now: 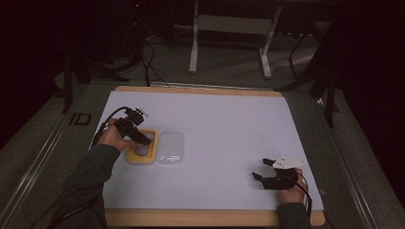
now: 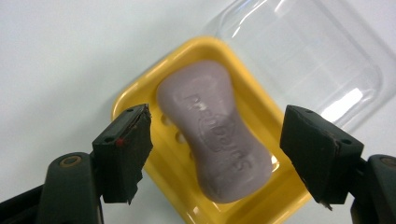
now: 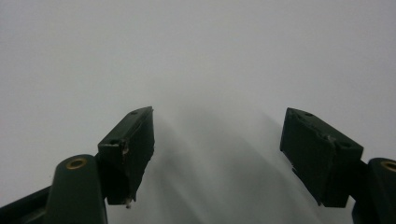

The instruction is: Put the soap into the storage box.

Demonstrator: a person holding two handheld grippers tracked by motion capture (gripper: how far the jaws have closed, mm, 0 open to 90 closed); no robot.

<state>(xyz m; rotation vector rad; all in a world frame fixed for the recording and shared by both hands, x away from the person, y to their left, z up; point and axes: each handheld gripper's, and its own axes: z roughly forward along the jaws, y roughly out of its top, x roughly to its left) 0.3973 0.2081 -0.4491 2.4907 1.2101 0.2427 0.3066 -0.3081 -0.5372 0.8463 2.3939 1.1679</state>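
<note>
A pale purple soap bar (image 2: 215, 130) lies in a yellow soap dish (image 2: 140, 88) on the white table sheet. In the high view the dish (image 1: 130, 158) sits at the left of the table, and its clear lid (image 1: 171, 147) lies beside it on the right. My left gripper (image 1: 149, 140) hovers just above the dish, open, its jaws wide on either side of the soap (image 1: 142, 150) without touching it. In its own view the left gripper (image 2: 215, 140) frames the bar. My right gripper (image 1: 260, 169) rests open near the front right of the sheet, nothing between its jaws (image 3: 217, 154).
The clear lid (image 2: 303, 60) touches the dish's far side. The white sheet (image 1: 229, 129) covers a wooden board (image 1: 200, 89). Beyond the table stand a white frame's legs (image 1: 193, 52) and cables on a dark floor.
</note>
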